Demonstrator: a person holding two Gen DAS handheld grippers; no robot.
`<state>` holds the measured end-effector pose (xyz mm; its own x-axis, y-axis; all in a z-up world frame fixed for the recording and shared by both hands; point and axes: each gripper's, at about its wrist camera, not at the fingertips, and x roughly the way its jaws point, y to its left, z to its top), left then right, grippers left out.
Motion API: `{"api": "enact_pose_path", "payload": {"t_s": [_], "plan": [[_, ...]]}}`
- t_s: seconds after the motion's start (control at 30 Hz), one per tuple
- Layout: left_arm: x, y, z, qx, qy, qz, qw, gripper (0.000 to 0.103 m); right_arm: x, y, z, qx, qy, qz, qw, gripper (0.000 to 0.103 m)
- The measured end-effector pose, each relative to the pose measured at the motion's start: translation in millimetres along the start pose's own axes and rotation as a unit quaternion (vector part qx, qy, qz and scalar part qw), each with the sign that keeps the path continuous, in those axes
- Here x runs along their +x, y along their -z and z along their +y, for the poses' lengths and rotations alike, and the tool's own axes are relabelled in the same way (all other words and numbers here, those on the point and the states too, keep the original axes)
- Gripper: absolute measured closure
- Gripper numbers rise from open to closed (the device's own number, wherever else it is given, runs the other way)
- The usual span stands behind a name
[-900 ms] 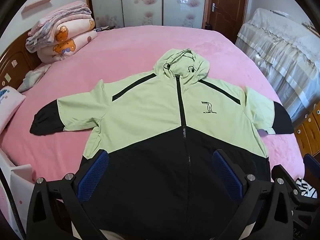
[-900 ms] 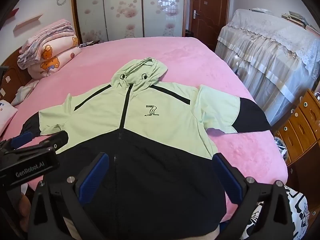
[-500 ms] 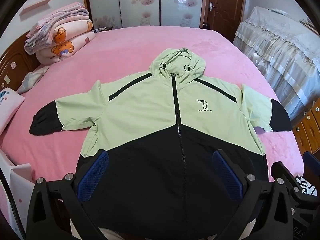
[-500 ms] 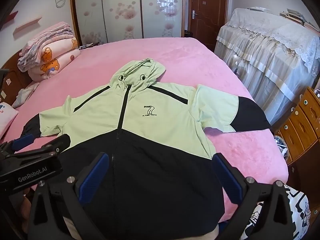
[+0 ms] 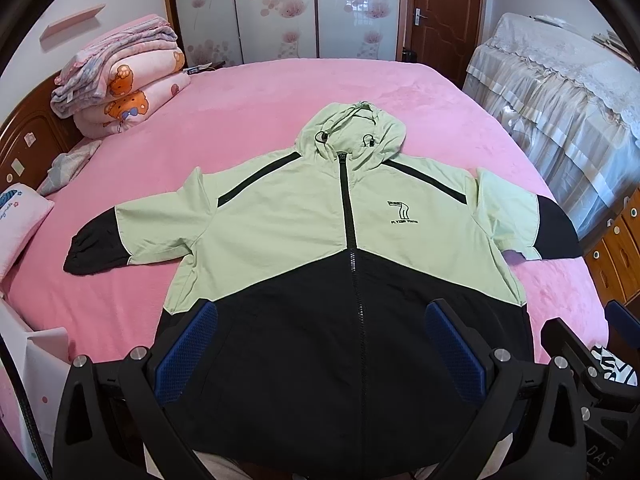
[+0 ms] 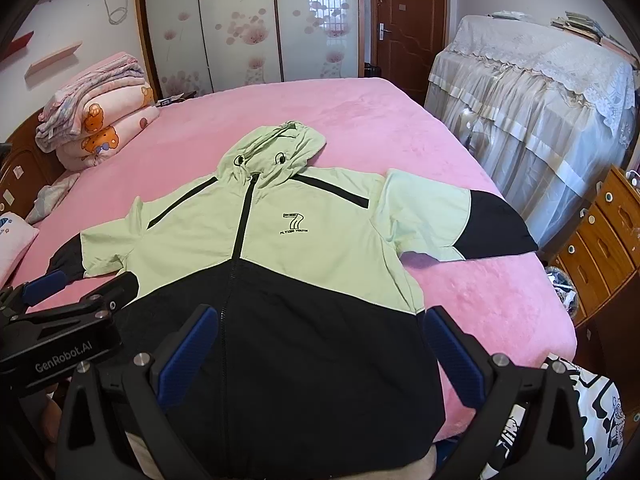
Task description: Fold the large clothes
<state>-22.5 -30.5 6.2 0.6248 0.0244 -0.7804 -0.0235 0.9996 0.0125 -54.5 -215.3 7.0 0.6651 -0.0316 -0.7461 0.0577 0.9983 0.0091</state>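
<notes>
From your left wrist camera, the jacket [image 5: 320,248] lies flat and face up on the pink bed [image 5: 280,92], zipped shut, with its hood [image 5: 352,128] pointing toward the far wardrobe [image 5: 280,8]. The upper half is pale green, the lower half black, and both sleeves are spread out to the sides with black cuffs. Your left gripper [image 5: 320,344] hangs above the black hem area with its jaws spread as wide as they go; the blue pads [image 5: 188,348] stand on either side of the zipper and hold nothing. The tip of your right gripper [image 5: 576,344] shows at the right edge. A stack of folded blankets [image 5: 120,80] sits at the far left corner of the bed, and a pillow [image 5: 20,220] lies at the left edge.

From your right wrist camera, the same jacket [image 6: 288,248] fills the middle of the bed [image 6: 360,120], and its right-hand sleeve [image 6: 452,220] reaches toward the bed's edge near the wooden drawers [image 6: 600,248]. Your right gripper [image 6: 320,344] is also fully spread and empty, poised over the black lower part of the jacket. Your left gripper [image 6: 60,320] appears at the left, just beside the jacket's other sleeve. A cloth-covered piece of furniture [image 6: 532,100] stands to the right of the bed, and a brown door [image 6: 408,20] is behind it.
</notes>
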Motion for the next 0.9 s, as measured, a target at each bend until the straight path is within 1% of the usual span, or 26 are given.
{"api": "enact_pose_path", "payload": {"t_s": [0.9], "plan": [[-15.3, 4.0, -7.1, 0.003, -0.008, -0.013, 0.9999, 0.0, -15.3, 6.5, -12.7, 0.009, -0.004, -0.015, 1.0, 0.0]]}}
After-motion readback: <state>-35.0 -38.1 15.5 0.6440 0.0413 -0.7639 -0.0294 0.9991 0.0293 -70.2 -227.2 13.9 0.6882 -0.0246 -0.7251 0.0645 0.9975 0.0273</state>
